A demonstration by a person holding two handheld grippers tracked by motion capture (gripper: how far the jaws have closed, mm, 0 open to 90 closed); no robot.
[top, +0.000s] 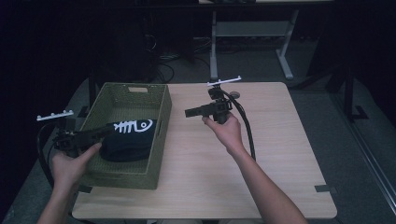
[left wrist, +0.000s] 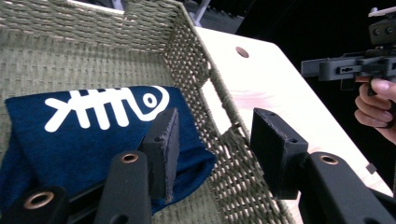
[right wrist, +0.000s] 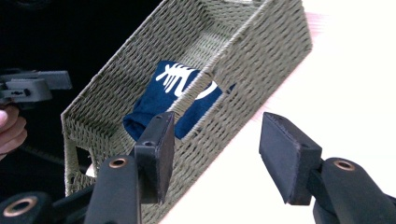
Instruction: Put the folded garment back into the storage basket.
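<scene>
A green woven basket [top: 161, 135] stands on the left part of the wooden table [top: 271, 154]. In it lies a folded dark blue cloth [top: 128, 140] with a white fishbone print. My left gripper [top: 109, 128] reaches in over the basket's left side, just above the cloth. In the left gripper view its jaws [left wrist: 215, 121] stand open, one over the cloth [left wrist: 84, 140], the other over the basket wall [left wrist: 224, 140], pressing on nothing. My right gripper [top: 189, 112] hangs above the table to the right of the basket, pointing at it. Its jaws [right wrist: 219, 126] are open and empty, facing the basket [right wrist: 261, 42] and cloth [right wrist: 154, 107].
A small round hole [top: 235, 95] lies near the table's far edge. A black tape mark [top: 324, 188] sits at the near right corner. Behind the table stands a white desk frame [top: 252, 32] on a dark floor with cables.
</scene>
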